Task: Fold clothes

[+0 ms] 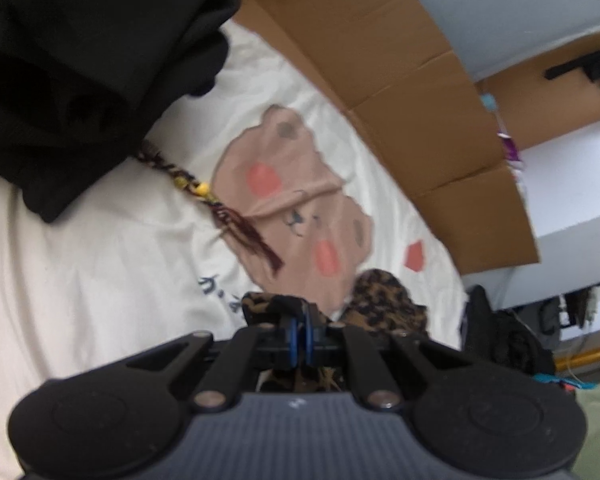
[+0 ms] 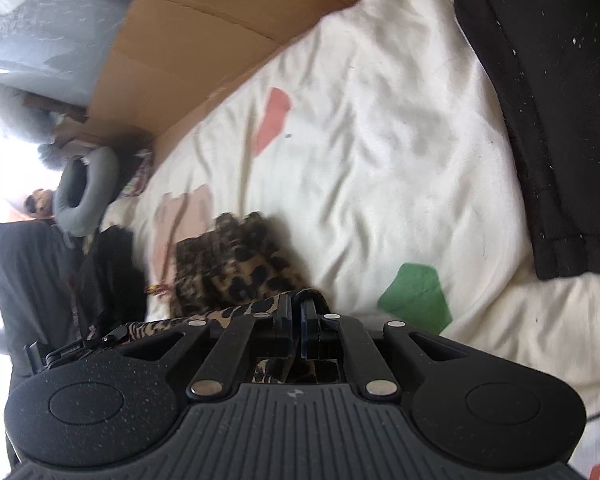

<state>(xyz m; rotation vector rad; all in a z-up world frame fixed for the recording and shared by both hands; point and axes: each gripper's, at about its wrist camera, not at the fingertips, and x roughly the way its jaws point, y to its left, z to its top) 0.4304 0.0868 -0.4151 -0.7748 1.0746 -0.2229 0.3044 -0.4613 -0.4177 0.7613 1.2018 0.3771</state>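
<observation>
While both tools pinch it, the soft leopard-print brown-and-black garment (image 2: 236, 264) lies bunched low on the wrinkled white cartoon-print bedsheet (image 2: 380, 152). Left gripper (image 1: 300, 320) clamped on its edge, right gripper (image 2: 298, 312) likewise. Flat brown cardboard (image 1: 400, 80) walls the far side; black folded clothes (image 1: 80, 60) crowd one corner, with open sheet between.
</observation>
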